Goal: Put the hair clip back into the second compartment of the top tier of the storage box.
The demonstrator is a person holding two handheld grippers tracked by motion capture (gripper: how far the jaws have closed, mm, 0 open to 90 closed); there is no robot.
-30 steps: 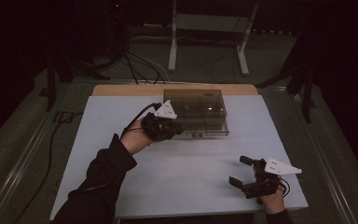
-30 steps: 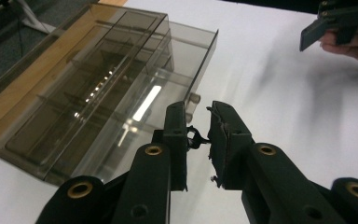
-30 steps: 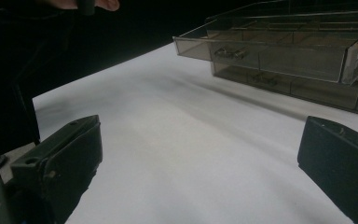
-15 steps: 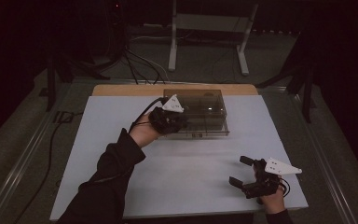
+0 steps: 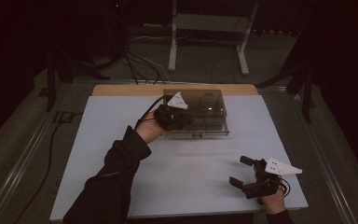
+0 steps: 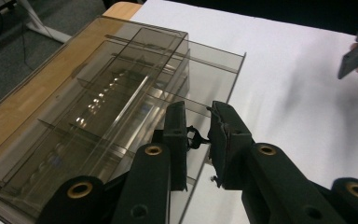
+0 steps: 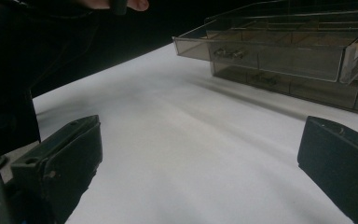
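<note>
Smoked clear drawer box (image 5: 200, 112): at 12 o'clock on the tabletop (image 5: 121, 140), near its far edge; upper drawer (image 7: 265, 49) pulled out. Left tongs (image 6: 198, 135): pinching that drawer's small handle (image 6: 193, 136). Right tongs (image 5: 242, 171): spread, at 5 o'clock near the front edge. Bare white surface lies between.

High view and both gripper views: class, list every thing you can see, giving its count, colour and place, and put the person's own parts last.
Smoky transparent plastic drawer box: one, grey-brown, far middle of the table, top drawer pulled partly out.
Small drawer handle: one, dark, between the left tongs' pads.
White table top: one, pale, centre.
Wooden strip: one, tan, along the far table edge.
Metal stand: one, grey, floor behind.
Cables: several, black, floor behind.
Left tongs: one, black, shut on the handle.
Right tongs: one, black, open, near right corner.
</note>
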